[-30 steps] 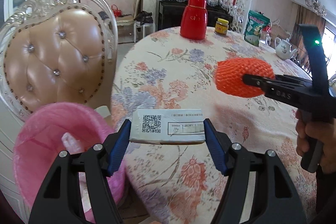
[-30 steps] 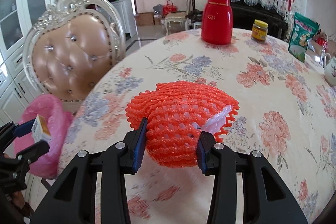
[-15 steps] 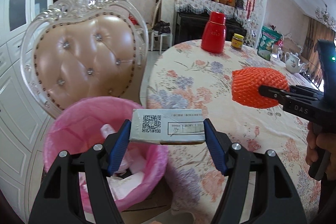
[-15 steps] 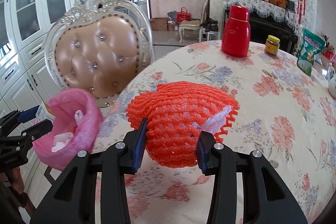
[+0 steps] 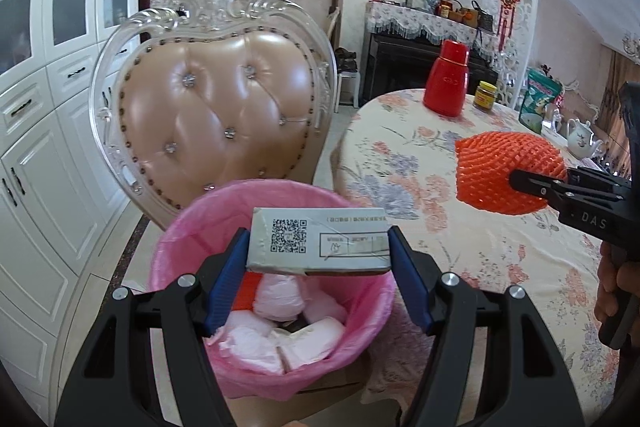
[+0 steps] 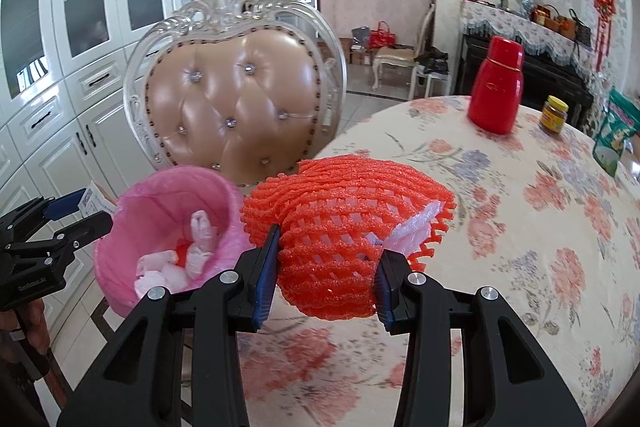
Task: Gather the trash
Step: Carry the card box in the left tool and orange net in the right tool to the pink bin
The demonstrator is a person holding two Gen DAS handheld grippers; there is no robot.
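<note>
Left wrist view: my left gripper [image 5: 318, 267] clamps a carton [image 5: 320, 241] above the pink-lined bin [image 5: 176, 243] (right gripper [image 6: 326, 277] grips orange foam net [image 6: 344, 223]).

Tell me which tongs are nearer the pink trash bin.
Left. The left tongs hold the box over the pink trash bin; the right tongs hold the orange foam net beside it, above the table.

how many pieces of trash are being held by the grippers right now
2. A small carton with a QR code is clamped in the left gripper over the pink-lined bin. An orange foam net is clamped in the right gripper above the table.
</note>
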